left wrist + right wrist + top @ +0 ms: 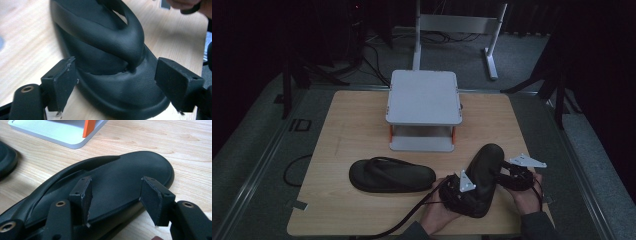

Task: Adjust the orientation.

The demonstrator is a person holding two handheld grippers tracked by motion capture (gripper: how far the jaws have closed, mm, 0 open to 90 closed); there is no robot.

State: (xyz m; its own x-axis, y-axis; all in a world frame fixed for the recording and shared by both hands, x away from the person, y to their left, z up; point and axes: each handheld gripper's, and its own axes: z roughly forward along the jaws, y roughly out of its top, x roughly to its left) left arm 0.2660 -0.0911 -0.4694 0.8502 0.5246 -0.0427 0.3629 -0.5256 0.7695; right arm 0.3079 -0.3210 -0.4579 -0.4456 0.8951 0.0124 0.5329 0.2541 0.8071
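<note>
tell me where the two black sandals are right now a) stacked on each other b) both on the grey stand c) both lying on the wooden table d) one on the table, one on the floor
c: the left sandal lies flat on the wooden table in front of the grey stand, and the right sandal lies on the table too, between the open left gripper and right gripper.

High view: up above, looks down on whole table [342, 210]. Both gripper views: very close, low. All share black sandal [484, 172] [105, 50] [117, 180].
</note>
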